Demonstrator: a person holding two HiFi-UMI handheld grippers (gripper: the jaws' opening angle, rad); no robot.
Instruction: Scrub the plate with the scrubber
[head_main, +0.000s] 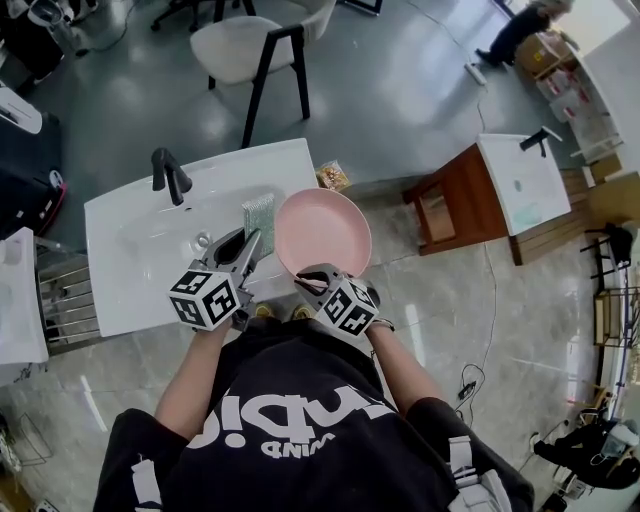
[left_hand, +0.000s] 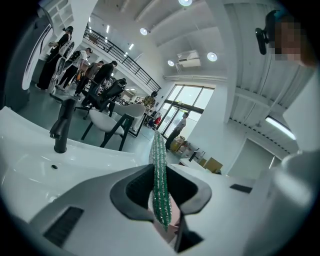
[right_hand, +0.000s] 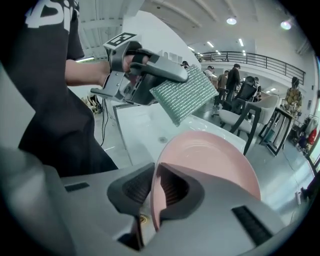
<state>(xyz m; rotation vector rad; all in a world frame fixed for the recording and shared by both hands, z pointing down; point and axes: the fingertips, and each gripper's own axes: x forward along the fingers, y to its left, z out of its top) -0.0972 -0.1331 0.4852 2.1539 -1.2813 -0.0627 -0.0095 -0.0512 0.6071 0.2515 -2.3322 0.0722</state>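
Observation:
A pink plate (head_main: 322, 232) hangs tilted over the right end of the white sink (head_main: 130, 270). My right gripper (head_main: 315, 283) is shut on its near rim. In the right gripper view the rim (right_hand: 154, 200) sits between the two pads, and the plate's (right_hand: 210, 160) hollow face turns toward the left. A green glittery scrubber (head_main: 258, 215) stands on edge just left of the plate, apart from it. My left gripper (head_main: 240, 255) is shut on the scrubber's lower end. The left gripper view has the scrubber (left_hand: 159, 160) edge-on between the jaws.
A black faucet (head_main: 172, 175) stands at the back of the sink basin, with the drain (head_main: 202, 241) near the scrubber. A white chair (head_main: 255, 50) is behind the counter. A wooden stand with another white basin (head_main: 520, 180) is to the right. Cables lie on the floor.

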